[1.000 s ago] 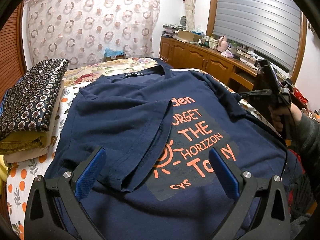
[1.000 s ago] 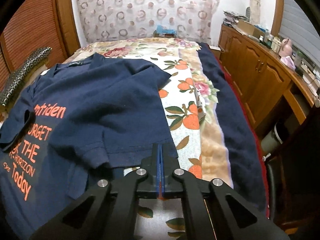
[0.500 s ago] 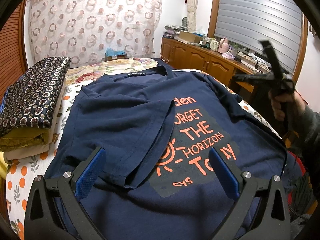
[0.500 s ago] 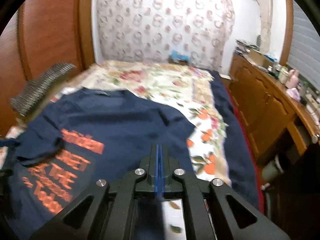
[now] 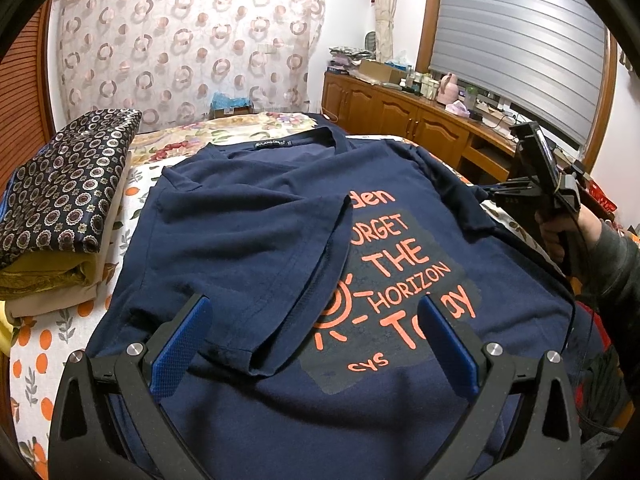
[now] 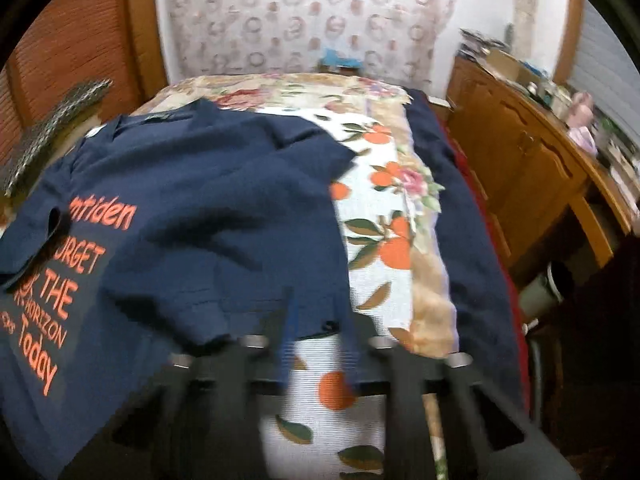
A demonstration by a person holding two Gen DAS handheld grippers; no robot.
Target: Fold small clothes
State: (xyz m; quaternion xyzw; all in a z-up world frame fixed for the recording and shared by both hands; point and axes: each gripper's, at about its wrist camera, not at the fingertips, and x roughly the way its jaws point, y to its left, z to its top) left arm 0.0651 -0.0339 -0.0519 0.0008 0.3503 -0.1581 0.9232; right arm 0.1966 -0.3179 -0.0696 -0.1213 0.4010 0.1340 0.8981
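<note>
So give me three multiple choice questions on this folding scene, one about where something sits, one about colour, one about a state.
1. Where is the folded fabric stack?
A. left of the T-shirt
B. on the cabinet
C. on the T-shirt

2. What colour is the lettering on the navy T-shirt?
A. white
B. orange
C. green

3. How is the left gripper?
A. shut on a sleeve
B. open above the shirt
C. shut, holding nothing

Answers: A, the stack lies on the bed beside the shirt's left edge; B, the print reads orange; B, its blue pads stand wide apart with nothing between.
</note>
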